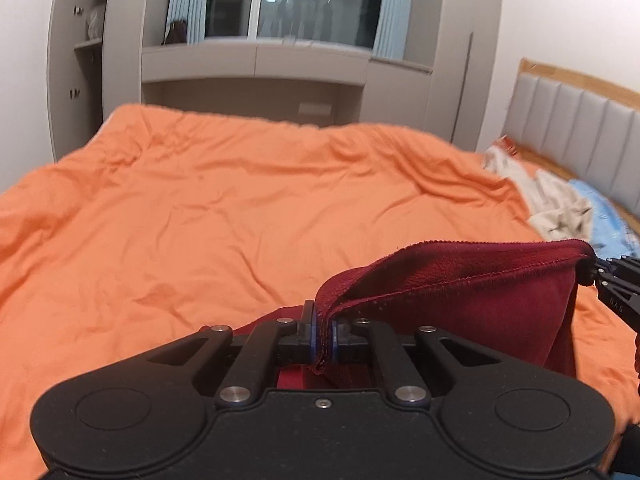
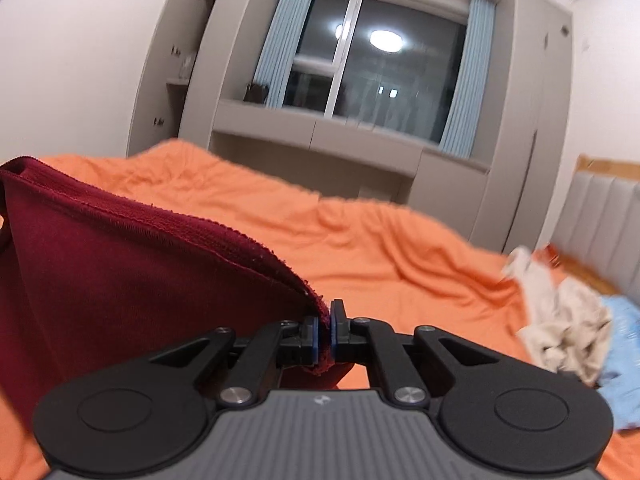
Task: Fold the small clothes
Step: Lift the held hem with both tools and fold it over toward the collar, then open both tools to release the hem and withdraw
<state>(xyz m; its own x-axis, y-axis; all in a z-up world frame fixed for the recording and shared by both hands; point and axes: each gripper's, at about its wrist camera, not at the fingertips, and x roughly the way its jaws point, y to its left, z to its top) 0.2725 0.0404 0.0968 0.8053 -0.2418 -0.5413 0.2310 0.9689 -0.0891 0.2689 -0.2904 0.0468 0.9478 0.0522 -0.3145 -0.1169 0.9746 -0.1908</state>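
Observation:
A dark red fleece garment (image 1: 472, 292) hangs stretched between my two grippers above the orange bed. My left gripper (image 1: 323, 336) is shut on one corner of its hemmed top edge. My right gripper (image 2: 324, 336) is shut on the other corner; it also shows at the right edge of the left wrist view (image 1: 592, 270). In the right wrist view the garment (image 2: 120, 280) runs off to the left, its edge taut and its body hanging down. Its lower part is hidden behind the gripper bodies.
An orange duvet (image 1: 200, 208) covers the bed. A heap of beige cloth (image 2: 560, 320) and light blue cloth (image 2: 624, 360) lies at the right by the grey padded headboard (image 1: 580, 136). Grey wardrobes and a window stand beyond the bed's far edge.

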